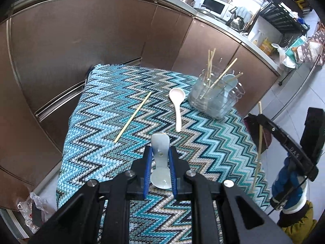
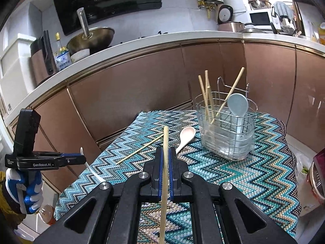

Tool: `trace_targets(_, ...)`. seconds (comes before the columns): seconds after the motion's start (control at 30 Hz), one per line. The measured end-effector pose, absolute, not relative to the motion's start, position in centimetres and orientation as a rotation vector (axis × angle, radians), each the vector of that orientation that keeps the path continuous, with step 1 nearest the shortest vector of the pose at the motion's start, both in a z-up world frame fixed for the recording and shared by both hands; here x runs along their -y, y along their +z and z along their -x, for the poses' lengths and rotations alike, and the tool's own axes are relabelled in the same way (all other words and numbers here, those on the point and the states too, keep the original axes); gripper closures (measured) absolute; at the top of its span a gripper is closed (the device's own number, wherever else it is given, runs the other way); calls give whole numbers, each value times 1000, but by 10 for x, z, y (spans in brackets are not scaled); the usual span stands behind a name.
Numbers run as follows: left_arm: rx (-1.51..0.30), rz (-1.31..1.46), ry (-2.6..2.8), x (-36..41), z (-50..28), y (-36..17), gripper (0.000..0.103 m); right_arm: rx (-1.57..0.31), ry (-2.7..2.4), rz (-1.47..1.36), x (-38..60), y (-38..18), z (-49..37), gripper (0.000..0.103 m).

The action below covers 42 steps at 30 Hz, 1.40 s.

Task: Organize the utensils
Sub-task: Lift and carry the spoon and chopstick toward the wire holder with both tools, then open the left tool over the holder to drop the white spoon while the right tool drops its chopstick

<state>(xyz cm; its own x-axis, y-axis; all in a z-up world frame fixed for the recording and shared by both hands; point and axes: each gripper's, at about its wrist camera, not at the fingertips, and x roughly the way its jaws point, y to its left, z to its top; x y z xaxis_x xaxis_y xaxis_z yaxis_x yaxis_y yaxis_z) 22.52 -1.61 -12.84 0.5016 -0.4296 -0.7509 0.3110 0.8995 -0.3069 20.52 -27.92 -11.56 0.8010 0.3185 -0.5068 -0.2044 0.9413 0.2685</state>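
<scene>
My left gripper (image 1: 160, 150) is shut on a pale blue spoon (image 1: 160, 142), its handle pointing forward above the zigzag cloth (image 1: 105, 105). In the right wrist view, that left gripper (image 2: 82, 158) hangs off the table's left edge. My right gripper (image 2: 166, 150) is shut on a wooden chopstick (image 2: 165, 140); in the left wrist view the right gripper (image 1: 258, 120) holds the chopstick (image 1: 260, 146) near-upright. A pink spoon (image 2: 185, 136) and a loose chopstick (image 2: 140, 149) lie on the cloth. The wire utensil holder (image 2: 225, 134) holds several chopsticks and a blue spoon (image 2: 237, 105).
Brown cabinet doors (image 2: 126, 93) curve closely behind the small table. The counter above carries a wok (image 2: 91, 38), a bottle (image 2: 62, 55) and a microwave (image 2: 260, 19). A red container (image 2: 316, 174) stands off the table's right side. A gloved hand (image 2: 30, 193) grips the left tool.
</scene>
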Motion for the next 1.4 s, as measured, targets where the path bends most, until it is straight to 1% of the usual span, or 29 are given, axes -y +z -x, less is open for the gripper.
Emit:
trace_targets(0.23, -928, 145, -506, 39, -252, -94, 88, -514, 262, -218, 303, -100, -214, 98)
trace_targets(0.6, -816, 123, -616, 107, -326, -9, 88, -315, 228, -200, 347, -28, -253, 98)
trace_targets(0.73, -761, 102, -629, 142, -357, 8, 88, -234, 214, -199, 355, -7, -275, 98)
trace_targets(0.9, -718, 64, -605, 181, -390, 2, 88, -141, 183, -208, 364, 5, -308, 98)
trace_targets(1.03, -715, 48, -609, 205, -410, -15, 88, -96, 149, -196, 367, -1, -329, 98)
trace_targets(1.2, -714, 16, -618, 225, -418, -39, 88, -62, 105, -156, 361, -25, -344, 98)
trace_targets(1.4, -715, -14, -602, 230, -420, -60, 88, -64, 85, -169, 359, -60, -352, 98)
